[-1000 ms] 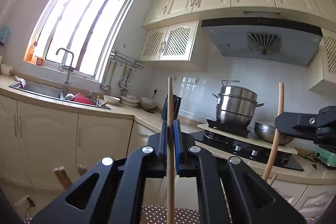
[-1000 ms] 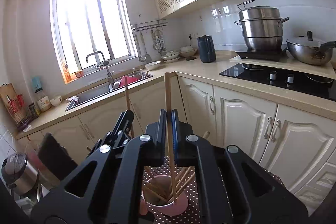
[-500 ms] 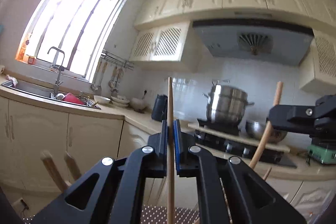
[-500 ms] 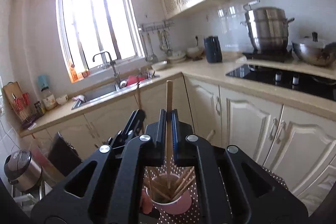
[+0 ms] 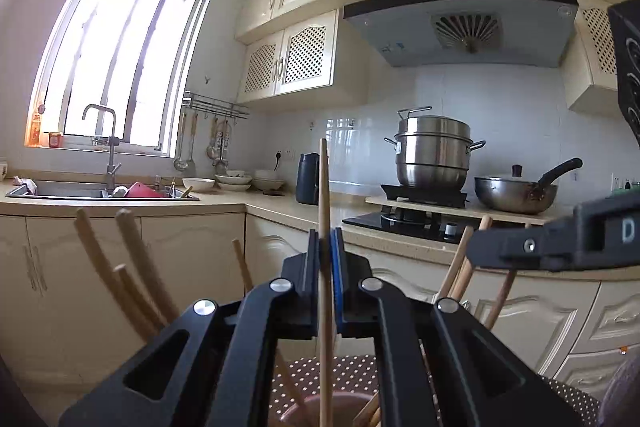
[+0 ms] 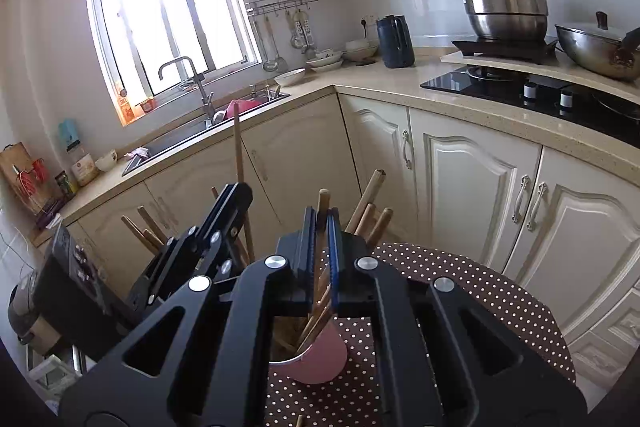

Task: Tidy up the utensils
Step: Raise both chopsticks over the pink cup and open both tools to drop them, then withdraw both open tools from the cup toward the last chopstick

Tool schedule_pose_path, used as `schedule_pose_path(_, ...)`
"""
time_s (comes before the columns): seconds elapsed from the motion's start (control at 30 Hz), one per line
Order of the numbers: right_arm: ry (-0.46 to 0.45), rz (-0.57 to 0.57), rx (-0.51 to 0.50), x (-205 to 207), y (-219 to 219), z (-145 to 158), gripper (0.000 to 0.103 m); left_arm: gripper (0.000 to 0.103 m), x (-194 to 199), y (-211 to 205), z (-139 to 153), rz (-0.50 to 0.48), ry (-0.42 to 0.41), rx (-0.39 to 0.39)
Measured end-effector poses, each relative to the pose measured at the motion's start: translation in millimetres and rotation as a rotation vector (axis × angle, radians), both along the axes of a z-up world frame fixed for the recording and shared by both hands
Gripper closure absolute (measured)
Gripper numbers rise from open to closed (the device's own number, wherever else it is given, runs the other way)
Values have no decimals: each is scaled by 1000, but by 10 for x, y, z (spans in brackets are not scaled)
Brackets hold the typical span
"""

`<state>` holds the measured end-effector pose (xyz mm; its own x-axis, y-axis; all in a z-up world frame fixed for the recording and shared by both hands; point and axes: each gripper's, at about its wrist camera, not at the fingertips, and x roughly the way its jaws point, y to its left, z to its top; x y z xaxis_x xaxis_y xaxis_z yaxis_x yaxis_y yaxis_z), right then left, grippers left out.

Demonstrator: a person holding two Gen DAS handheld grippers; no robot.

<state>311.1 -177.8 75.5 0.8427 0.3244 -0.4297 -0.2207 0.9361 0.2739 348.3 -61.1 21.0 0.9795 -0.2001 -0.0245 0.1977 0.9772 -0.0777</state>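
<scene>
- Left wrist view: the left tongs (image 5: pixel 325 247) are clenched on one upright wooden chopstick (image 5: pixel 325 187). Its lower end reaches into the pink cup (image 5: pixel 340 407) at 6 o'clock. More chopsticks lean out of the cup at 9 o'clock and 3 o'clock. The right tongs (image 5: pixel 480 251) enter from 3 o'clock, beside the leaning sticks.
- Right wrist view: the right tongs (image 6: pixel 322 227) are clenched on a second chopstick (image 6: pixel 322 199), which points down into the pink cup (image 6: pixel 320 359). The cup stands on the dotted cloth (image 6: pixel 460 291) of the counter and already holds a bundle of chopsticks. The left tongs (image 6: pixel 236 195) sit at 10 o'clock with their stick rising above them.
- Step in hand, as judged: both chopsticks are being lowered into the cup; neither is released.
- Next move calls for: seat each tip among the sticks in the cup, then spread the jaws and lift straight up, clear of the leaning sticks. Keep the two tongs apart to avoid tipping the cup.
</scene>
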Motion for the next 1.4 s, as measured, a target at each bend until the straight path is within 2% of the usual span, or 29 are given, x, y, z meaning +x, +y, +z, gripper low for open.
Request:
schedule_pose_path(0.17,-2,13,-42,-47,33,-26,95,96,-42,49,-34,-3,41,6)
schedule_pose_path(0.23,3,3,-51,-69,10,-37,94,92,-71,53,-43,-9,66,36)
schedule_pose_path(0.3,10,3,-58,-85,-2,-49,93,75,-111,62,-46,-12,84,64)
schedule_pose_path(0.37,10,14,-79,-116,14,-68,90,75,-184,101,-52,2,76,64)
schedule_pose_path(0.4,12,15,-85,-126,21,-77,87,75,-215,122,-50,10,75,63)
schedule_pose_path(0.43,15,21,-92,-133,37,-87,78,75,-236,139,-45,15,78,63)
schedule_pose_path(0.5,9,27,-98,-139,64,-108,71,74,-287,188,-41,23,87,56)
schedule_pose_path(0.67,39,56,-113,-70,144,-179,72,73,-433,287,-12,33,82,44)
schedule_pose_path(0.77,49,51,-104,-106,163,-194,70,67,-508,321,14,37,73,42)
schedule_pose_path(0.83,43,56,-103,-167,179,-183,46,65,-567,350,26,29,71,41)
schedule_pose_path(0.93,21,31,-122,-273,175,-152,45,65,-646,376,46,37,66,42)
schedule_pose_path(1.27,55,-35,-112,-539,-38,-207,43,64,-945,420,57,31,96,67)
schedule_pose_path(1.37,51,-37,-123,-677,-35,-223,37,54,-1095,411,35,39,93,80)
schedule_pose_path(1.4,48,-37,-124,-736,-33,-230,34,54,-1134,413,30,40,93,81)
